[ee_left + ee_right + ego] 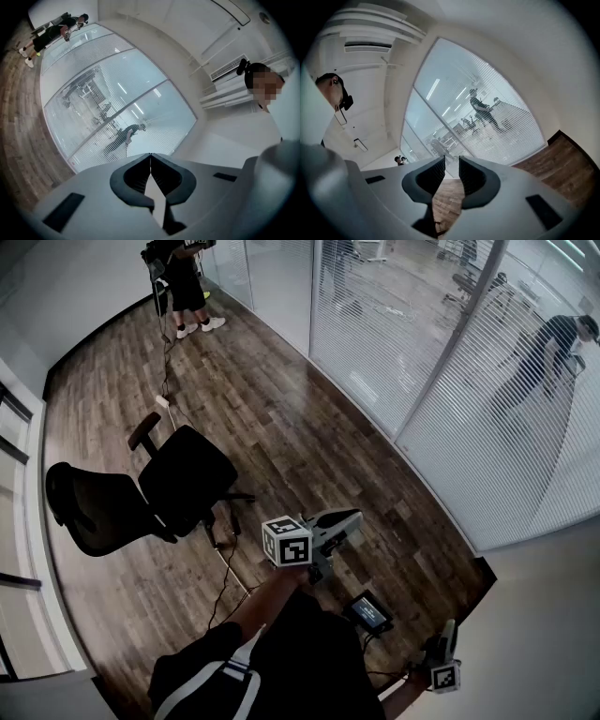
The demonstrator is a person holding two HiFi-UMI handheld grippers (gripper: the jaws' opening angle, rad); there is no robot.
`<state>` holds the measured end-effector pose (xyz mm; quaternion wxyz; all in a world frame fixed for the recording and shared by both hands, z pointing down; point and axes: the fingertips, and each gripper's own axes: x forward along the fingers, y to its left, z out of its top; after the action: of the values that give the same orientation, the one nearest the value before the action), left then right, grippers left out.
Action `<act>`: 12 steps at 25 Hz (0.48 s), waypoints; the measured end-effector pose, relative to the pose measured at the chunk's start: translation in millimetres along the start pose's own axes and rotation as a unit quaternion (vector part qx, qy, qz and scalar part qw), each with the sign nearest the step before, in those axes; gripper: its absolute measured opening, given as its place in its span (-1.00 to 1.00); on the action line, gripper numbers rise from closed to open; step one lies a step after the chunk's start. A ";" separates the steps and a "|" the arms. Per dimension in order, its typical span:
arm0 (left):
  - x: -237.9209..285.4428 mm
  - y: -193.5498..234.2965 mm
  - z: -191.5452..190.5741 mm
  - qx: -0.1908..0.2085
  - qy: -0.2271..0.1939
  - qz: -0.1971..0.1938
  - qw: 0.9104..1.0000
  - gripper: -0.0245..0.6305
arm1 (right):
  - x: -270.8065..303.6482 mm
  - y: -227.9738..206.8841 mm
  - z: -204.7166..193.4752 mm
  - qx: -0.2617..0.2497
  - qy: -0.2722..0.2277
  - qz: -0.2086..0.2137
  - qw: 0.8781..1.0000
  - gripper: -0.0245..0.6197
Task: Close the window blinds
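While closed on nothing, left hand-held gripper [352, 518] well apart from window blinds [450, 399] ahead

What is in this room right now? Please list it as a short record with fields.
Place: room with a wooden floor
Blinds: down, slats open enough to see through
Left tool: shut, holding nothing
Right tool: open, holding nothing
Chair: black, standing apart from the blinds
Others: one person in the far corner, a second person behind the blinds
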<state>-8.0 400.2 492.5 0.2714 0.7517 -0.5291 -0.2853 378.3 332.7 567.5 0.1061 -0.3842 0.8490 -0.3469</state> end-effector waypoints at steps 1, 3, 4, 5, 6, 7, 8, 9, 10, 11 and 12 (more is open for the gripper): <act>-0.4 2.2 0.3 -0.002 -0.001 0.001 1.000 -0.91 | 1.8 -0.9 -1.1 0.001 0.002 -0.002 1.000 -0.62; -1.0 6.9 1.2 -0.005 -0.004 0.003 1.000 -0.91 | 6.3 -1.1 -2.5 0.000 0.006 -0.004 1.000 -0.62; -1.0 9.3 2.1 -0.006 -0.005 0.005 1.000 -0.91 | 9.6 1.1 -2.3 -0.002 0.007 0.000 1.000 -0.62; -0.9 11.6 3.2 -0.007 -0.005 0.006 1.000 -0.91 | 13.1 4.0 -2.1 -0.003 0.008 0.004 1.000 -0.62; -1.0 13.9 4.4 -0.008 -0.005 0.006 1.000 -0.91 | 15.9 5.9 -2.5 -0.003 0.010 0.005 1.000 -0.62; -1.3 16.1 5.6 -0.009 -0.006 0.007 1.000 -0.91 | 17.9 6.3 -3.4 -0.004 0.012 0.001 1.000 -0.62; -1.6 18.0 6.7 -0.010 -0.007 0.007 1.000 -0.91 | 19.9 6.5 -4.2 -0.006 0.014 -0.002 1.000 -0.62; -1.8 19.9 8.0 -0.011 -0.007 0.007 1.000 -0.91 | 22.9 8.7 -4.4 -0.010 0.016 0.000 1.000 -0.62; -1.8 21.8 9.3 -0.011 -0.008 0.007 1.000 -0.91 | 26.8 12.8 -3.9 -0.014 0.016 0.008 1.000 -0.62; -1.4 24.1 10.8 -0.011 -0.008 0.008 1.000 -0.91 | 30.6 16.3 -3.6 -0.018 0.017 0.014 1.000 -0.62; -0.9 26.8 12.3 -0.013 -0.009 0.008 1.000 -0.91 | 33.7 17.9 -4.0 -0.019 0.019 0.015 1.000 -0.62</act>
<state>-34.2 391.9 503.2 0.2784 0.7412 -0.5340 -0.2964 343.2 318.6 561.4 0.0879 -0.3667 0.8631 -0.3360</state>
